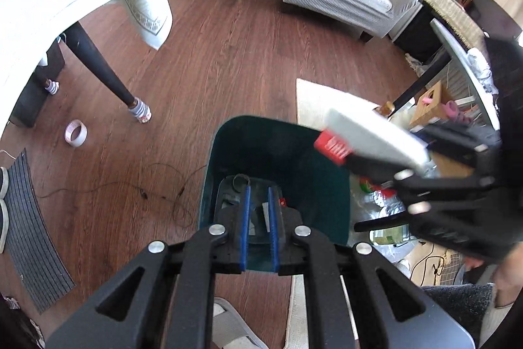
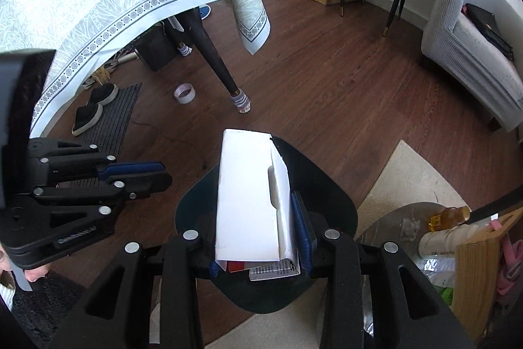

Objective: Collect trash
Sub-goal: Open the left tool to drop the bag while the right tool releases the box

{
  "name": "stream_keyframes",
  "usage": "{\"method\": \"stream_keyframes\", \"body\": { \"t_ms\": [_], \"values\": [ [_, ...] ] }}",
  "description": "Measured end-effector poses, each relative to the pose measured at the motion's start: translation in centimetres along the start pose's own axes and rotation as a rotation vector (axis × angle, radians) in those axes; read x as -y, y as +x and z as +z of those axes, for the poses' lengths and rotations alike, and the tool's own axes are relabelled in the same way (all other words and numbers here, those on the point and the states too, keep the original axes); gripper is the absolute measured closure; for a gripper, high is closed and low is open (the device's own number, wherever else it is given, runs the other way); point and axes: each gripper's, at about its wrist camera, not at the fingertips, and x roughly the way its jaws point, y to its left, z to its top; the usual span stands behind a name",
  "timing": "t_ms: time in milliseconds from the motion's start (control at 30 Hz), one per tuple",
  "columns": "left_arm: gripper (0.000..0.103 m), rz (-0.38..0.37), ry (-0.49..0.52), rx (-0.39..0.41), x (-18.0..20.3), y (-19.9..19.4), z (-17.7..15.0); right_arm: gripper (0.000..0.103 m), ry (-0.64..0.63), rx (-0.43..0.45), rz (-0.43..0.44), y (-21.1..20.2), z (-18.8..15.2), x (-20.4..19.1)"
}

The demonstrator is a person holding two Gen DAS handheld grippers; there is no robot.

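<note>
Tape roll lies on the floor at left, beside the draped table leg, uncollected; whether it counts as trash cannot be told. Left gripper hangs over the dark green bin, fingers narrowly parted and holding nothing. Items already lie in the bin's bottom, so collection appears partly done. Right gripper has its fingers clamped on a white carton, flat-sided, torn along one edge, with a red end flap, held above the bin's right side. Release appears due next. Bottles and wrappers remain right of the bin.
</note>
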Motion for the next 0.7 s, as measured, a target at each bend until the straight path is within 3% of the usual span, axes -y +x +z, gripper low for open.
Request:
{"method": "stream_keyframes", "body": {
  "t_ms": [133, 267, 700],
  "values": [
    [0.087, -0.006, 0.004, 0.037, 0.4, -1.3, 0.4, 0.067, 0.002, -0.042, -0.001, 1.7, -0.4, -0.2],
    [0.072, 0.01, 0.002, 0.088, 0.5, -2.9, 0.8, 0.067, 0.005, -0.086, 0.003, 3.3, -0.6, -0.4],
    [0.069, -0.024, -0.058, 0.264, 0.7, -7.9, 2.0, 0.066, 0.027, -0.266, 0.014, 10.0, -2.7, -1.0]
  ]
}}
